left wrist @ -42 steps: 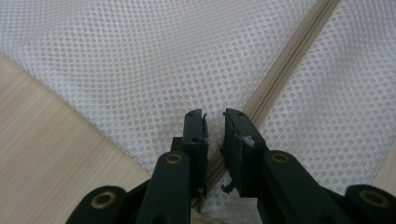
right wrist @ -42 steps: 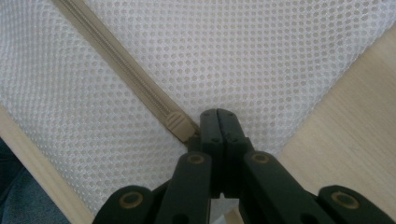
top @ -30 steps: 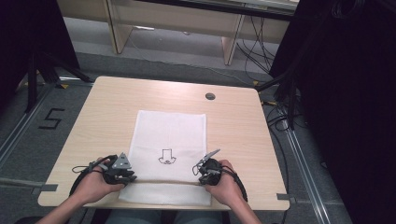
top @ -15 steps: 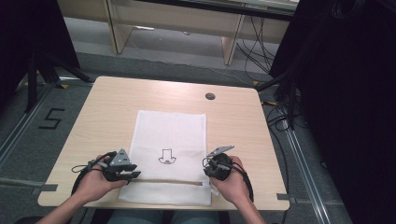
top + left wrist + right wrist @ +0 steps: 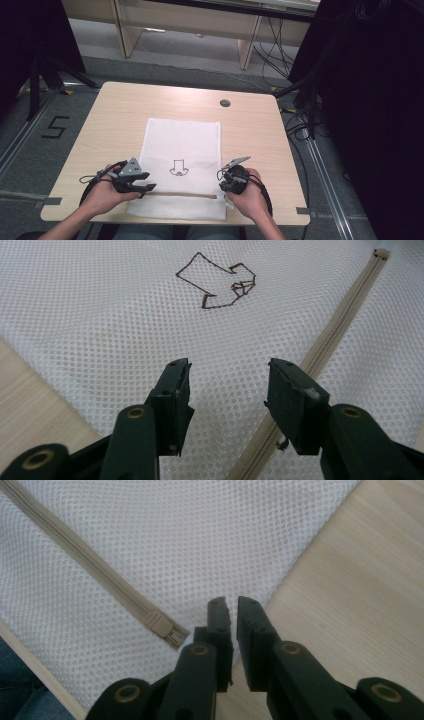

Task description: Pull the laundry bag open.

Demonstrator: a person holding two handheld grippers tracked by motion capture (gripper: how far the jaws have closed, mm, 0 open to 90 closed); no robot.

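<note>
High view: we see a white mesh laundry bag (image 5: 181, 167) flat on the worktop (image 5: 110, 120), its near end between the two claws, the left claw (image 5: 146, 188) on its left edge, the right claw (image 5: 223, 192) at its right edge near the zipper (image 5: 180, 195). Left claw view: the left claw (image 5: 227, 390) stands released, its jaws just having opened, with bare mesh between them and nothing pinched; the zipper (image 5: 320, 352) runs past the right jaw and an arrow mark (image 5: 217, 282) lies ahead. Right claw view: the right claw (image 5: 232, 612) is nearly clenched over the bag's edge, apparently gripping nothing; the zipper end (image 5: 167, 628) sits just left. We judge the bag light, limp and slippery, best pinched at the zipper tape or seam.
</note>
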